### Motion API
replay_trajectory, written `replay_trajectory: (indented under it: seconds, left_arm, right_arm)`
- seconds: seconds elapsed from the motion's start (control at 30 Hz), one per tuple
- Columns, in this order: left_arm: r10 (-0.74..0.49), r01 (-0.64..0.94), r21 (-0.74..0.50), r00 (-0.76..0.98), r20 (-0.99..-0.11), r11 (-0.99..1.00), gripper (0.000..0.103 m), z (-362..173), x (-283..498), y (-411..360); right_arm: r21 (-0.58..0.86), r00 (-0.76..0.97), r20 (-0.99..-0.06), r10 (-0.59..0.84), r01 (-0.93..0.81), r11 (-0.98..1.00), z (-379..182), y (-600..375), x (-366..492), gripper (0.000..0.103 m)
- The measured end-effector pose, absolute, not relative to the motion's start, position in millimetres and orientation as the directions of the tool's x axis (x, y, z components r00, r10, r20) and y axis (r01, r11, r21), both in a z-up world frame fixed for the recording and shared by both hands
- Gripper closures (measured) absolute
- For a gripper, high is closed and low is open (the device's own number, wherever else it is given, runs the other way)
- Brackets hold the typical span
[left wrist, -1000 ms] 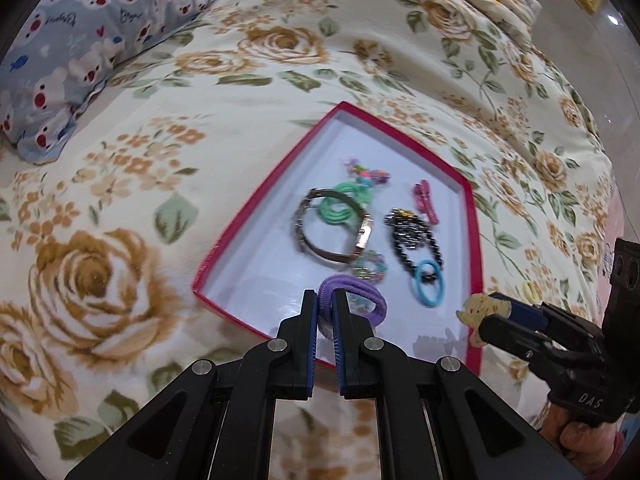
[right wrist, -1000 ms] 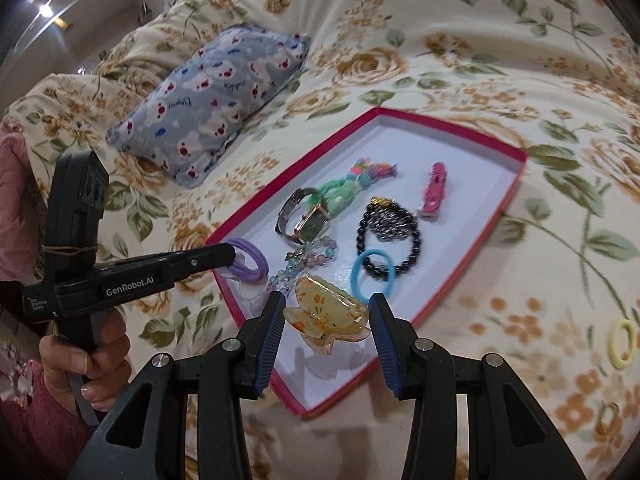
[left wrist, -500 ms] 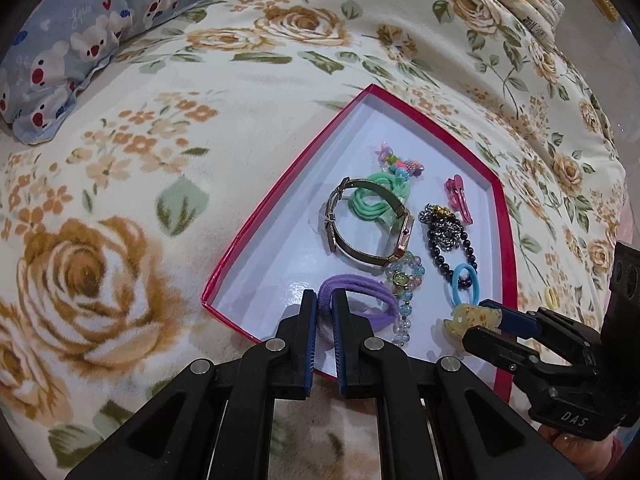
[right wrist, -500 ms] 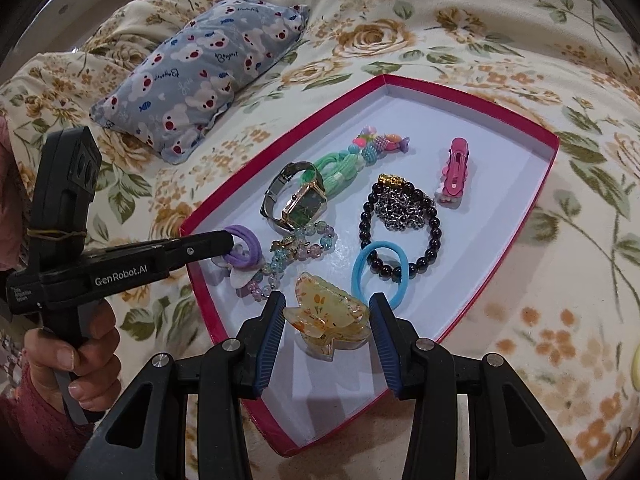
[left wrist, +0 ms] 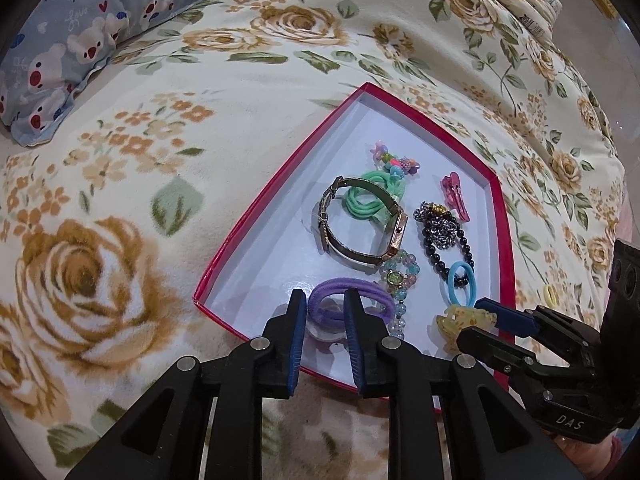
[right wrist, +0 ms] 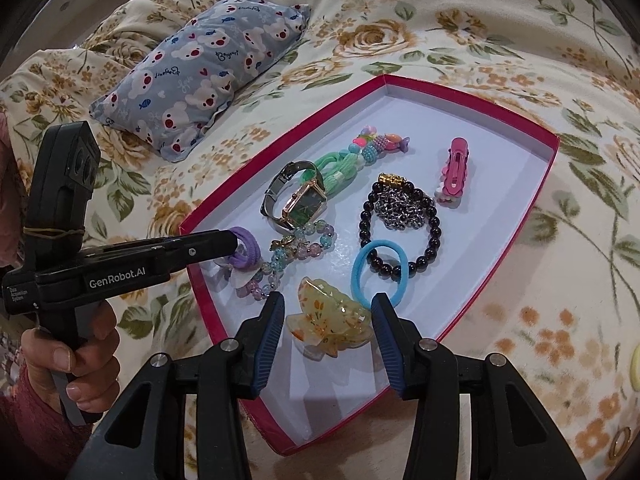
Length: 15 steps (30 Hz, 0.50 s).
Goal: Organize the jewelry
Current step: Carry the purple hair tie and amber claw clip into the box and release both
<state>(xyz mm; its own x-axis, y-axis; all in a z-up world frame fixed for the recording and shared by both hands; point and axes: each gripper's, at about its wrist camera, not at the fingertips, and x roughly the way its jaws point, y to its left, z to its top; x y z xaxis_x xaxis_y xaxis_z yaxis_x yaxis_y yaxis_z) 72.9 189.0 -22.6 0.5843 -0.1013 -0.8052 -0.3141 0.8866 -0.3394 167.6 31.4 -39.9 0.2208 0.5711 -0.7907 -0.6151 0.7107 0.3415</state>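
Both pieces sit in the red-rimmed white-floored box [right wrist: 532, 216] — my left gripper [left wrist: 325, 312] narrowly parted around the purple elastic hair tie [left wrist: 347, 301], my right gripper [right wrist: 329, 316] wide and seemingly off the translucent yellow flowered claw clip [right wrist: 330, 320] — so next I back out toward 6 o'clock.

Each hand-held gripper is built of black plastic, the left hand-held gripper [left wrist: 325, 322] and the right hand-held gripper [right wrist: 328, 322] alike, with ribbed blue pads [right wrist: 269, 344] and silver screws [right wrist: 226, 345]. White "GenRobot.AI" lettering [right wrist: 117, 272] and a rubber band [right wrist: 54, 233] are seen on the left body. A dark red sleeve [right wrist: 28, 436] is worn over the hand [right wrist: 76, 354].
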Motion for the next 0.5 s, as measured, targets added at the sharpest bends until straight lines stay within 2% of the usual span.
replay_trajectory:
  seconds: [0.13, 0.27, 0.5]
  left_arm:
    - [-0.102, -0.313, -0.341, 0.587, -0.803, 0.886, 0.081, -21.8, 71.5, 188.6]
    - [-0.086, -0.313, -0.328, 0.595, -0.799, 0.891, 0.070, -16.5, 66.9, 185.5]
    - [-0.056, -0.322, -0.311, 0.610, -0.790, 0.894, 0.057, -6.1, 55.2, 181.6]
  right_arm:
    - [0.347, 0.223, -0.787, 0.576, -0.613, 0.710, -39.0, 30.2, 166.2, 0.055]
    - [0.359, 0.228, -0.775, 0.589, -0.608, 0.708, -34.9, 25.5, 163.3, 0.047]
    - [0.365, 0.267, -0.750, 0.605, -0.595, 0.716, -20.9, 14.0, 160.4, 0.043]
